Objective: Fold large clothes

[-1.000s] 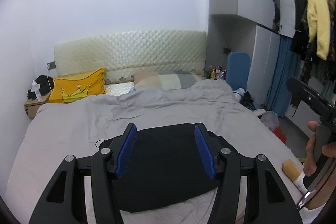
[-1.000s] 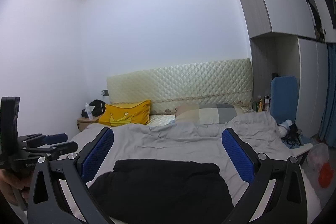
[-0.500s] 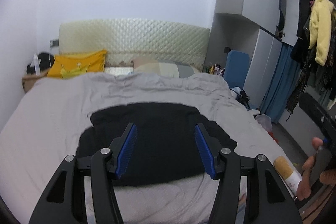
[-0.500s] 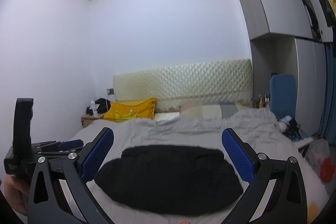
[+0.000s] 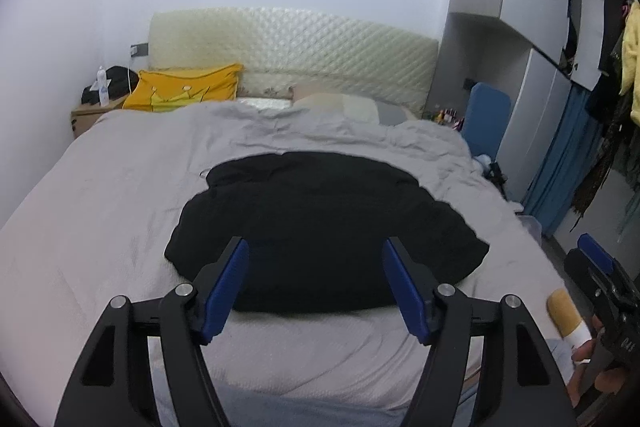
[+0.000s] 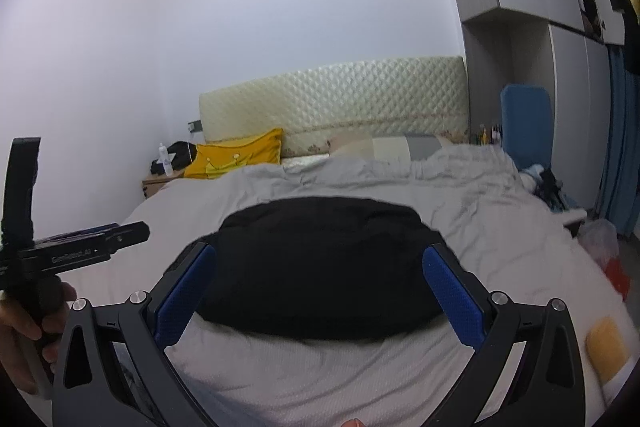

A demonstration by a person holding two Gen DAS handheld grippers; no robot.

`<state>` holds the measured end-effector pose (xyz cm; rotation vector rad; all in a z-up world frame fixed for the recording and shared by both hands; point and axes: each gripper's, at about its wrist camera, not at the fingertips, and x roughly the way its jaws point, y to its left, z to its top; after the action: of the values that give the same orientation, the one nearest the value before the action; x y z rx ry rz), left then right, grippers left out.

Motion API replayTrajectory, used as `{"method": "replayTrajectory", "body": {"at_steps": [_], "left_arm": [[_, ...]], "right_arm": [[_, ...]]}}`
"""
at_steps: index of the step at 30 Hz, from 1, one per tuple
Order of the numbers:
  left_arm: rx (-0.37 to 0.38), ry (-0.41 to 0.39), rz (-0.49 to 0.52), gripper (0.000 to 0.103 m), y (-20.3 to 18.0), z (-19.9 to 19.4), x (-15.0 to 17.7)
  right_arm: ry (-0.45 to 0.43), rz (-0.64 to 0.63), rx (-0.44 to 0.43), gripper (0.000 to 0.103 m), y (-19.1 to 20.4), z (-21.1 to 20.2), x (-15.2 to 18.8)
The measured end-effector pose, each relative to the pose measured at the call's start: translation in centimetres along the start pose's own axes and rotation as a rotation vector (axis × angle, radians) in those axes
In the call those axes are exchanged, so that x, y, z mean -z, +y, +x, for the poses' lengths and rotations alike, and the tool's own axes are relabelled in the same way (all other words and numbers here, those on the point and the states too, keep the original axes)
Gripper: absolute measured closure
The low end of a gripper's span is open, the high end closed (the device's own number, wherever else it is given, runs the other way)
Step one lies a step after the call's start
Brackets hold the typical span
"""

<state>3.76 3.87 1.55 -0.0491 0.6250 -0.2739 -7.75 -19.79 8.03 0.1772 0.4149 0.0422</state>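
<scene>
Garment: a black garment [image 5: 320,223] is laid in a rounded heap on the grey cover of the bed [image 5: 100,195], toward the foot end, with a yellow pillow [image 5: 184,91] and a quilted cream headboard [image 5: 292,51] seen beyond it. Left tool [image 5: 316,279] is held above the near edge of the heap, jaws spread wide with nothing between the blue pads [image 5: 226,287]. Right tool [image 6: 318,291] is likewise spread wide and empty over the near edge.
</scene>
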Motion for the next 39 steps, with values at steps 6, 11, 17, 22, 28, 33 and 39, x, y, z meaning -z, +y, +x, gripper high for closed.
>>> {"method": "replayTrajectory", "body": {"at_steps": [6,11,17,22,28,33,39], "left_arm": [[-0.040,0.023,-0.009,0.032,1.0,0.3,2.1],[-0.067,0.027,-0.006,0.031,1.2,0.4,2.7],[-0.089,0.017,0.013,0.031,0.7,0.0,3.0],[-0.097,0.019,0.023,0.031,0.4,-0.2,3.1],[-0.096,0.020,0.024,0.031,0.3,-0.3,3.0],[-0.085,0.026,0.027,0.031,0.1,-0.4,3.0],[-0.089,0.024,0.032,0.031,0.0,-0.7,3.0]], "right_arm": [[0.028,0.028,0.010,0.000,-0.7,0.5,1.7],[0.053,0.021,0.021,0.000,-0.7,0.8,2.4],[0.069,0.010,0.034,0.000,-0.7,0.9,2.9],[0.064,0.016,0.036,0.000,-0.6,0.6,3.0],[0.061,0.013,0.040,0.000,-0.3,0.5,3.0],[0.062,0.006,0.044,0.000,0.0,0.2,3.0],[0.062,0.012,0.049,0.000,-0.2,0.0,2.9]]}}
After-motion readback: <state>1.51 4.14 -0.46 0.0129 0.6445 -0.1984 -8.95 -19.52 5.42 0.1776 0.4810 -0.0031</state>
